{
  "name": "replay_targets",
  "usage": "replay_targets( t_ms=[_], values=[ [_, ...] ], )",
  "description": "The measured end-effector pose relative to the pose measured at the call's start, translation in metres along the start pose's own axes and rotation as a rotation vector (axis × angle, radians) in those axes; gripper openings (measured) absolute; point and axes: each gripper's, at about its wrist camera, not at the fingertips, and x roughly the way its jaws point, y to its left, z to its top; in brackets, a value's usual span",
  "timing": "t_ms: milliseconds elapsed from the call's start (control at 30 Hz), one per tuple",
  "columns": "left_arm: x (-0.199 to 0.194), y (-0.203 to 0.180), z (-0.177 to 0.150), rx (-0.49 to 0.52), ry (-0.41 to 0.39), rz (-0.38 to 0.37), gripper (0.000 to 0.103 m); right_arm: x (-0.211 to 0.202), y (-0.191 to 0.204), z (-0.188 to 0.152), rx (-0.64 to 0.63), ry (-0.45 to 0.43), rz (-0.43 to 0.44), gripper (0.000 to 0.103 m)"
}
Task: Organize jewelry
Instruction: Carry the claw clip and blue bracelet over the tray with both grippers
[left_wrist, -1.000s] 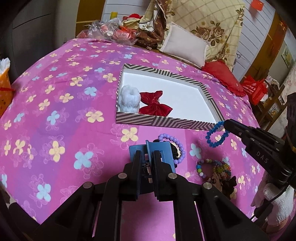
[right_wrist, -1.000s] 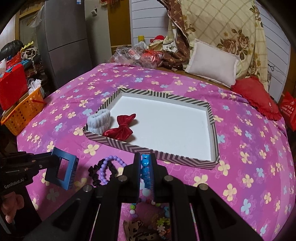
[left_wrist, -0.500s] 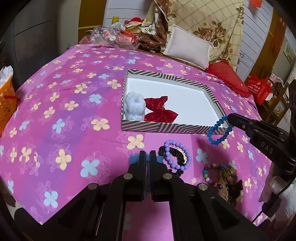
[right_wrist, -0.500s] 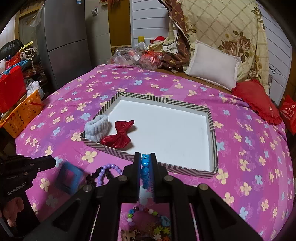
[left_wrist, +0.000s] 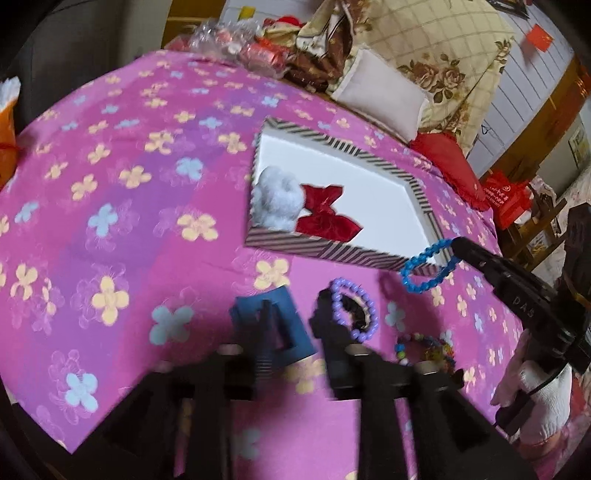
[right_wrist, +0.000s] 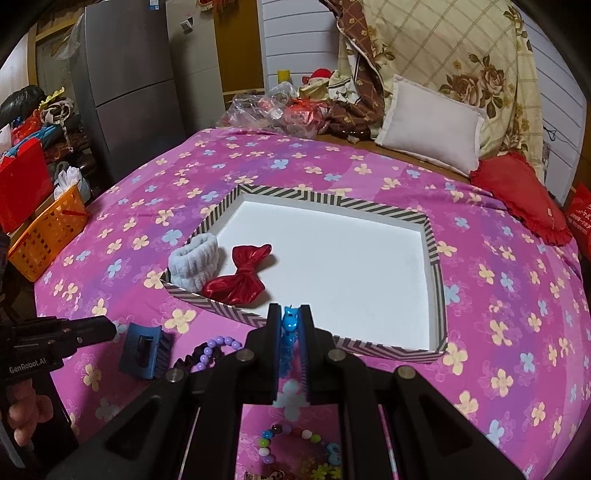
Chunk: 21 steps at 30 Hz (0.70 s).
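A striped tray (right_wrist: 436, 258) with a white floor lies on the pink flowered bedspread; a grey fluffy scrunchie (right_wrist: 192, 262) and a red bow (right_wrist: 240, 277) sit in its near left corner. My right gripper (right_wrist: 290, 321) is shut on a blue bead bracelet (left_wrist: 424, 269), which dangles just before the tray's front edge (left_wrist: 332, 254). My left gripper (left_wrist: 291, 301) is low over a blue claw clip (left_wrist: 243, 314) that lies on the bedspread, jaws opening around it, pads off it. Right of the clip (right_wrist: 144, 349) lie a purple bead bracelet (left_wrist: 354, 306) and a black scrunchie (left_wrist: 351, 310).
A multicoloured bead bracelet (right_wrist: 288, 439) and other small pieces lie near my right gripper. An orange basket (right_wrist: 48, 229) stands off the bed's left side. Pillows (right_wrist: 428, 129), a red cushion (right_wrist: 517, 195) and bags (right_wrist: 273, 110) crowd the far edge.
A second ago my left gripper held the blue clip upright above the bedspread. The clip now lies on the bedspread, and the left jaws have opened. The right gripper has kept still.
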Motion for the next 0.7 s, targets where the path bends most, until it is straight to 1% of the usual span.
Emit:
replay_targets(
  t_ms=[67, 100, 167, 267, 367, 433, 467, 533, 567, 600, 667, 700],
  values=[
    [0.000, 0.005, -0.003, 0.010, 0.008, -0.006, 0.048, 0.001, 0.001, 0.000, 0.001, 0.000, 0.004, 0.009],
    [0.001, 0.006, -0.006, 0.028, 0.018, -0.016, 0.054, 0.001, 0.001, -0.001, 0.000, 0.001, 0.004, 0.009],
    [0.004, 0.005, -0.010, 0.043, 0.040, -0.021, 0.060, 0.004, 0.001, -0.001, 0.001, 0.005, 0.006, 0.009],
    [0.016, 0.004, -0.016, 0.008, 0.083, -0.015, 0.061, 0.008, 0.002, -0.002, 0.007, 0.012, 0.012, 0.009],
    [0.029, 0.005, -0.017, -0.043, 0.083, 0.013, 0.061, 0.011, 0.003, -0.003, 0.007, 0.017, 0.018, 0.009],
    [0.036, 0.004, -0.016, -0.077, 0.093, 0.010, 0.061, 0.011, 0.004, -0.003, 0.003, 0.019, 0.019, 0.009],
    [0.040, 0.003, -0.016, -0.085, 0.093, 0.020, 0.061, 0.011, 0.004, -0.004, 0.001, 0.020, 0.018, 0.009],
    [0.047, 0.003, -0.016, -0.085, 0.092, 0.076, 0.061, 0.011, 0.003, -0.003, 0.003, 0.020, 0.019, 0.009],
    [0.049, 0.003, -0.017, -0.085, 0.093, 0.086, 0.061, 0.011, 0.002, -0.003, 0.006, 0.019, 0.020, 0.009],
    [0.052, 0.003, -0.018, -0.086, 0.098, 0.086, 0.060, 0.011, 0.001, -0.003, 0.009, 0.018, 0.022, 0.009],
    [0.055, 0.005, -0.018, -0.083, 0.102, 0.073, 0.054, 0.012, -0.001, -0.003, 0.014, 0.018, 0.024, 0.009],
    [0.053, 0.004, -0.018, -0.069, 0.086, 0.071, 0.053, 0.012, -0.001, -0.003, 0.013, 0.019, 0.025, 0.009]
  ],
)
